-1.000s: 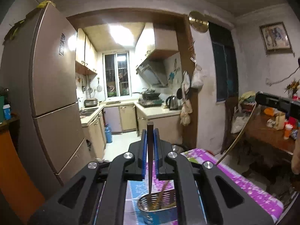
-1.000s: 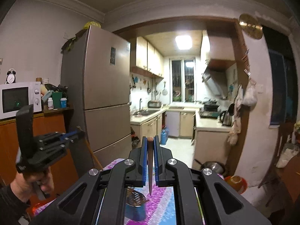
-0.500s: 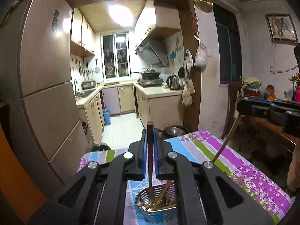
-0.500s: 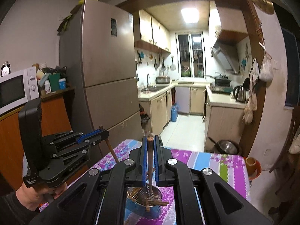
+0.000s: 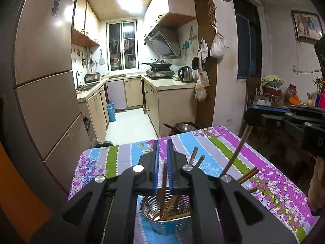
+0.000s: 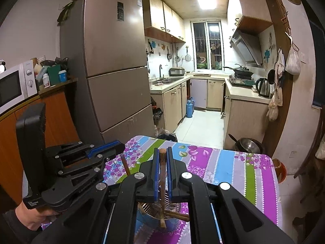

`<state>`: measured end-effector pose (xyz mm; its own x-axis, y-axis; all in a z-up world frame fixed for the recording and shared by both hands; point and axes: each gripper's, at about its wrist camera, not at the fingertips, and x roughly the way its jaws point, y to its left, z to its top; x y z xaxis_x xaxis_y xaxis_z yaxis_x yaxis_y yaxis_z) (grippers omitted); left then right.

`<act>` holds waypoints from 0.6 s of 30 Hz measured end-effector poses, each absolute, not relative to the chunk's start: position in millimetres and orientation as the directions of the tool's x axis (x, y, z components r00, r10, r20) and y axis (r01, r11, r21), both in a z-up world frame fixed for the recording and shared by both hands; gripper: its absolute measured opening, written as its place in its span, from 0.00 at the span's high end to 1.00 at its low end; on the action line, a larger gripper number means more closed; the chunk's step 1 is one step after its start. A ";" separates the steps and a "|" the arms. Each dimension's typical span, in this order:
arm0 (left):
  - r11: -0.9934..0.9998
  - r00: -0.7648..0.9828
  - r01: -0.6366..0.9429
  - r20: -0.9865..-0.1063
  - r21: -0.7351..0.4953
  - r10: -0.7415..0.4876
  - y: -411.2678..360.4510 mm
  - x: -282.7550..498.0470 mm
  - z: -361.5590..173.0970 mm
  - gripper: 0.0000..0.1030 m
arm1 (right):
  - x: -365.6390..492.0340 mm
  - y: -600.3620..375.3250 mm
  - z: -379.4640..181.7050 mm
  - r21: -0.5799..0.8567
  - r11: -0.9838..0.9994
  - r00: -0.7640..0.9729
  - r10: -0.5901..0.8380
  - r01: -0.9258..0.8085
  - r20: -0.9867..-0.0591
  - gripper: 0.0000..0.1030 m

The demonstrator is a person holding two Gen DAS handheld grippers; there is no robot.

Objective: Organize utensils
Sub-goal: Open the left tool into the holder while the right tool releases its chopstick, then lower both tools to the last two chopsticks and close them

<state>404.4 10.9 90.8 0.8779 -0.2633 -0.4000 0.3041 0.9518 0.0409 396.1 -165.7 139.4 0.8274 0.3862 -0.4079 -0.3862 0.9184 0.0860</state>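
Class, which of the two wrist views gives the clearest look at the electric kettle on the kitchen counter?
The left wrist view: the kettle stands near the middle of the picture, its whole body, lid and handle clear against the wall. In the right wrist view the kettle sits far to the right, smaller, crowded by bags hanging on the post.

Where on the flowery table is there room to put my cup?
The tablecloth is bare on the far half toward the kitchen and along its right side. It is crowded near the metal holder full of chopsticks, with both grippers over it.
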 end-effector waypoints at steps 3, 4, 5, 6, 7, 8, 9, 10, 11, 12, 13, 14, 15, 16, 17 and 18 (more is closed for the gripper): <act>0.953 0.880 0.301 -0.393 0.031 -0.266 14.5 402.1 89.9 0.70 | 392.5 -167.7 142.3 0.087 0.924 0.839 0.376 -0.373 -0.394 0.90; 0.953 0.883 0.300 -0.387 0.029 -0.266 15.8 398.8 90.4 0.68 | 388.9 -169.2 144.7 0.085 0.926 0.846 0.371 -0.368 -0.382 0.88; 0.954 0.886 0.298 -0.381 0.029 -0.265 16.7 395.3 90.2 0.65 | 385.5 -171.9 146.8 0.083 0.927 0.852 0.368 -0.365 -0.371 0.87; 0.955 0.889 0.296 -0.373 0.029 -0.265 19.1 390.2 90.4 0.61 | 376.4 -176.3 151.4 0.080 0.932 0.866 0.359 -0.354 -0.347 0.84; 0.955 0.891 0.297 -0.367 0.026 -0.267 21.0 385.8 90.3 0.58 | 367.7 -180.0 154.3 0.080 0.934 0.876 0.355 -0.349 -0.327 0.82; 0.955 0.894 0.298 -0.356 0.017 -0.272 25.2 376.6 89.3 0.55 | 353.1 -186.4 157.0 0.087 0.934 0.886 0.356 -0.346 -0.297 0.80; 0.954 0.897 0.298 -0.346 0.011 -0.276 28.4 366.4 87.5 0.54 | 337.1 -192.3 157.7 0.089 0.936 0.897 0.351 -0.340 -0.268 0.76; 0.954 0.898 0.301 -0.338 0.008 -0.281 33.3 350.9 83.2 0.51 | 323.8 -196.4 156.6 0.088 0.939 0.906 0.344 -0.333 -0.247 0.73; 0.953 0.900 0.303 -0.332 0.005 -0.284 36.9 336.9 77.6 0.47 | 299.0 -204.0 150.5 0.097 0.939 0.914 0.344 -0.331 -0.217 0.72; 0.952 0.899 0.305 -0.331 0.004 -0.286 38.9 325.4 71.2 0.44 | 281.5 -209.3 142.9 0.104 0.940 0.919 0.341 -0.326 -0.201 0.70; 0.950 0.896 0.313 -0.334 0.010 -0.292 40.7 311.5 62.7 0.43 | 263.2 -214.3 132.9 0.108 0.942 0.924 0.333 -0.318 -0.189 0.68; 0.945 0.891 0.325 -0.342 0.021 -0.299 41.7 293.5 50.4 0.41 | 237.8 -218.9 114.9 0.107 0.946 0.930 0.320 -0.305 -0.182 0.67; 0.942 0.886 0.334 -0.349 0.024 -0.305 43.3 275.7 35.9 0.40 | 224.0 -222.3 102.1 0.109 0.949 0.932 0.310 -0.294 -0.186 0.67; 0.940 0.880 0.341 -0.357 0.020 -0.312 44.9 264.1 24.4 0.40 | 204.2 -225.6 80.7 0.121 0.952 0.933 0.302 -0.283 -0.198 0.67; 0.933 0.862 0.361 -0.382 0.003 -0.333 46.6 248.0 4.9 0.40 | 186.2 -227.5 57.5 0.135 0.955 0.932 0.290 -0.266 -0.216 0.67; 0.929 0.850 0.370 -0.404 -0.003 -0.340 46.9 233.8 -12.2 0.40 | 173.9 -228.1 40.2 0.145 0.956 0.930 0.282 -0.253 -0.235 0.67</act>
